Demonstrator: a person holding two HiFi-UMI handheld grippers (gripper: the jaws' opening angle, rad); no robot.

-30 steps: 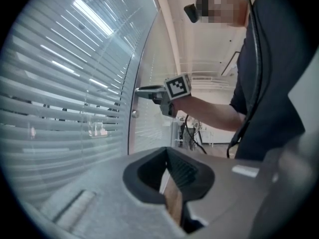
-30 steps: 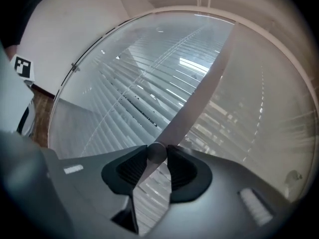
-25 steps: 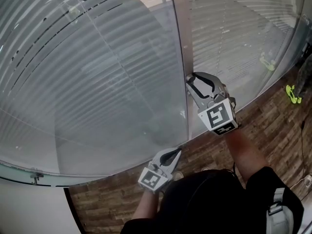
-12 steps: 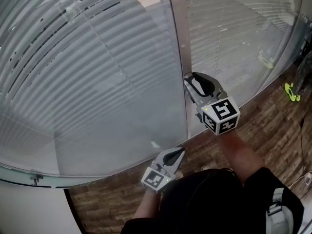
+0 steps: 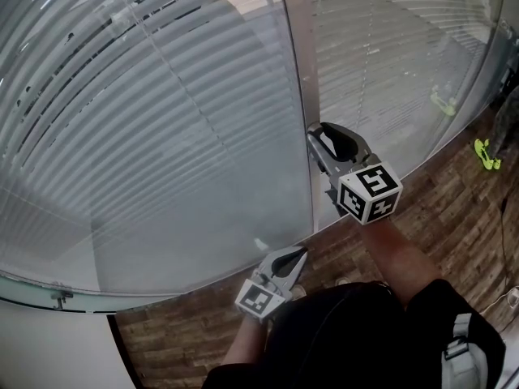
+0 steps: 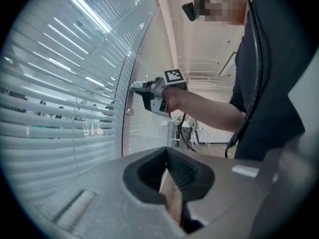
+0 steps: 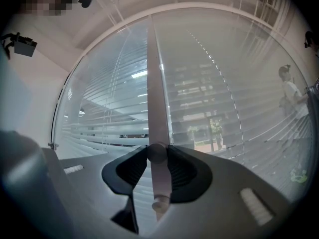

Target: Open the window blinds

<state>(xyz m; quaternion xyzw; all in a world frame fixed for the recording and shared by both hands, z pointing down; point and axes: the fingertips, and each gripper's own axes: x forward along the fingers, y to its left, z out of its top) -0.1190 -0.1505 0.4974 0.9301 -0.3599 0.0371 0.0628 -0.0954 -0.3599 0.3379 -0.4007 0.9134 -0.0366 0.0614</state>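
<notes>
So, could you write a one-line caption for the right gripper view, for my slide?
Right gripper shut on the round knob on the window frame, with slatted blinds on both sides.

Glass pane [image 5: 162,250] before blinds [image 5: 105,87]

The claw [image 7: 157,151] is closed on a round knob [image 7: 157,153], one jaw pressing it from each side. The knob sits on a pale upright post [image 7: 154,83] that rises straight up from between the jaws. Just below the knob, nearer the camera, a small peg [image 7: 160,203] sticks out of the same post. Blinds [image 7: 109,118] hang behind curved glass [image 7: 239,59] left and right of the claw. Far right, a person [image 7: 289,91] shows faintly.
</notes>
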